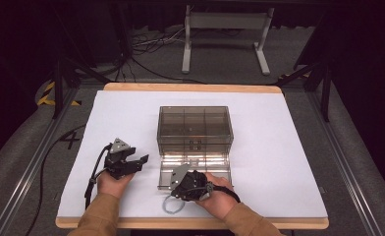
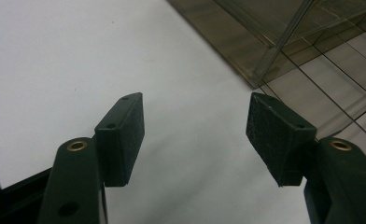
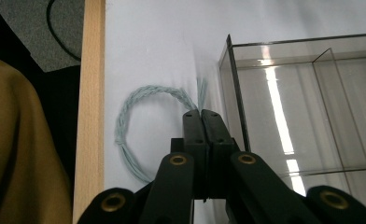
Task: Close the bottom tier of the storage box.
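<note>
- I see a white tabletop with a pale wooden edge, on a grey floor in a dark room; a grey metal stand and loose cables lie beyond it.
- One smoky clear box sits mid-tabletop, its lid folded open toward me, its inside divided into compartments.
- One pale blue braided cord lies looped on the tabletop just beside the lid's near left corner, close to the wooden edge.
- My left gripper hovers left of the box, fingers wide apart, holding nothing.
- My right gripper is at the lid's corner, fingers pressed together on the cord's end.
</note>
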The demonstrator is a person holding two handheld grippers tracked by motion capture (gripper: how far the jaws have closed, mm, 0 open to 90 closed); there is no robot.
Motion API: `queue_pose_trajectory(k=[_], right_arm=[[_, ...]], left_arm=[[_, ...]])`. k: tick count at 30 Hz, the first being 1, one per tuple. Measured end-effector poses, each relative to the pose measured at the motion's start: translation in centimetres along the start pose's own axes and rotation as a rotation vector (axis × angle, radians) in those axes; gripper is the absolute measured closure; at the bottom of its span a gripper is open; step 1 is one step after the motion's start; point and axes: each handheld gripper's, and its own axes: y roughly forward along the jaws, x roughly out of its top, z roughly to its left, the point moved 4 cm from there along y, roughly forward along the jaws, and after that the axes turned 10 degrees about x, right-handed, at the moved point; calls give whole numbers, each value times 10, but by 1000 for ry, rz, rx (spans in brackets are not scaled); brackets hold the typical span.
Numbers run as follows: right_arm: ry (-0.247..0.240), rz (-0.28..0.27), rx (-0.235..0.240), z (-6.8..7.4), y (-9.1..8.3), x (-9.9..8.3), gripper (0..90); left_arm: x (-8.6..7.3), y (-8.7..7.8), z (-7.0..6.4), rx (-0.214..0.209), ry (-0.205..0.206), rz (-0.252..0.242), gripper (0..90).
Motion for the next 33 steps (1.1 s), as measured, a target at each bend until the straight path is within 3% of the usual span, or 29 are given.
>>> queue_pose_trajectory(k=[17, 33], right_arm=[[1, -21, -43, 2, -29, 7, 900], [51, -32, -82, -3, -51, 3, 900]], left_arm=[[0, 0, 0, 0, -6, -2, 378], [0, 1, 0, 0, -5, -2, 378]])
